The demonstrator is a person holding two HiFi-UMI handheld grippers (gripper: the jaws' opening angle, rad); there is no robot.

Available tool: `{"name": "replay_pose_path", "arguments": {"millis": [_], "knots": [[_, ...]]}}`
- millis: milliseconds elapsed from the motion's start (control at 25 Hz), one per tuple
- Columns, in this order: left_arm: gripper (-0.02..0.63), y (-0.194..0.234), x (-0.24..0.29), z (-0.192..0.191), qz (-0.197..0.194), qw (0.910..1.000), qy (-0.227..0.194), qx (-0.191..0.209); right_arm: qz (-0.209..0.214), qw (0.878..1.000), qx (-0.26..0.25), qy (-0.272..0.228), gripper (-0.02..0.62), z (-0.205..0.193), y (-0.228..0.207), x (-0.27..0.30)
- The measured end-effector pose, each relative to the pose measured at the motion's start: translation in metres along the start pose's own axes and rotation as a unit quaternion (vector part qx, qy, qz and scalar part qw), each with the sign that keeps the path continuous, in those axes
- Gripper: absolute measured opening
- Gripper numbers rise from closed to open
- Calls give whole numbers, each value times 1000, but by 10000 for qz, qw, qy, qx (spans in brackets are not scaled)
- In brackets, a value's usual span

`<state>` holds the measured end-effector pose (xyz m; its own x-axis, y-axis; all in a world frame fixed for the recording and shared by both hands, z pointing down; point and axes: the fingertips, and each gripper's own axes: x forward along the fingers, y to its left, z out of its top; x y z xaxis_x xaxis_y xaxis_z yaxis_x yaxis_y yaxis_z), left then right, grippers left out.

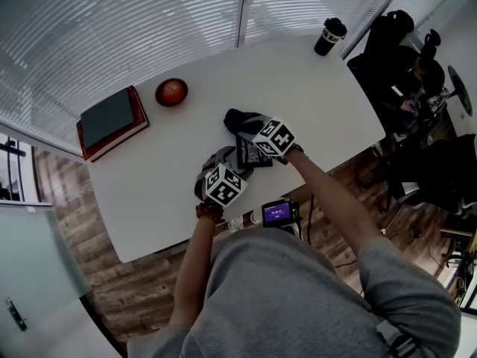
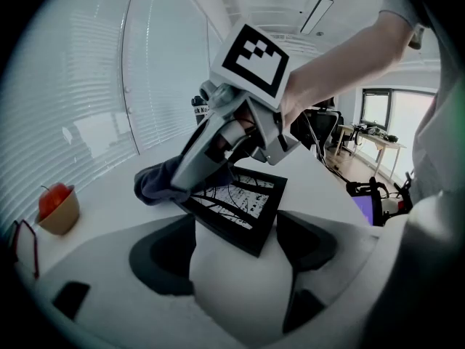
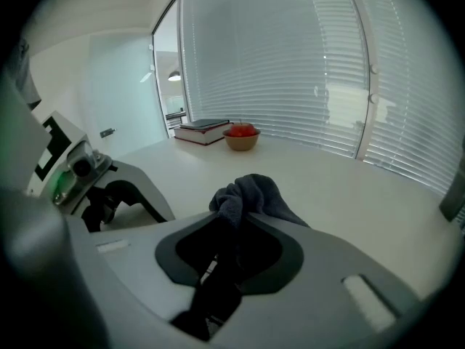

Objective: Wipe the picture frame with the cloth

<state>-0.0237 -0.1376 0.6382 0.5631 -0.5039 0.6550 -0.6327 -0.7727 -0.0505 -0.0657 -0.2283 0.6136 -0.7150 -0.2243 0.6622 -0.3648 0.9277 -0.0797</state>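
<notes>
Left gripper view: black-edged, streak-patterned picture frame (image 2: 238, 208) beside dark cloth (image 2: 154, 183).

Open table (image 1: 320, 103) lies right of centre in the head view. Cloth (image 1: 240, 118) and picture frame (image 1: 250, 154) occupy the middle. Books (image 1: 112, 121) and bowl (image 1: 171, 92) crowd the upper left.

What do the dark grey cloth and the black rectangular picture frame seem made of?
The dark grey cloth: soft napped fabric, maybe microfibre; it bunches in limp folds. The black rectangular picture frame: rigid, matt, straight-edged; wood or plastic, cannot tell which.
</notes>
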Motion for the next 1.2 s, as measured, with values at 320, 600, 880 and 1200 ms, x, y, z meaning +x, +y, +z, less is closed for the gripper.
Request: {"name": "replay_pose_path", "arguments": {"millis": [320, 600, 880, 1200], "knots": [[339, 1, 0, 0, 6, 10000, 3, 4, 250, 9995, -142, 100, 78, -12, 27, -7], [333, 1, -1, 2, 12, 10000, -17, 24, 431, 9989, -75, 149, 77, -22, 47, -16], [328, 0, -1, 1, 31, 10000, -13, 16, 402, 9990, 151, 157, 77, -26, 50, -19], [331, 0, -2, 0, 25, 10000, -12, -9, 546, 9958, 695, 218, 74, -32, 61, -25]]}}
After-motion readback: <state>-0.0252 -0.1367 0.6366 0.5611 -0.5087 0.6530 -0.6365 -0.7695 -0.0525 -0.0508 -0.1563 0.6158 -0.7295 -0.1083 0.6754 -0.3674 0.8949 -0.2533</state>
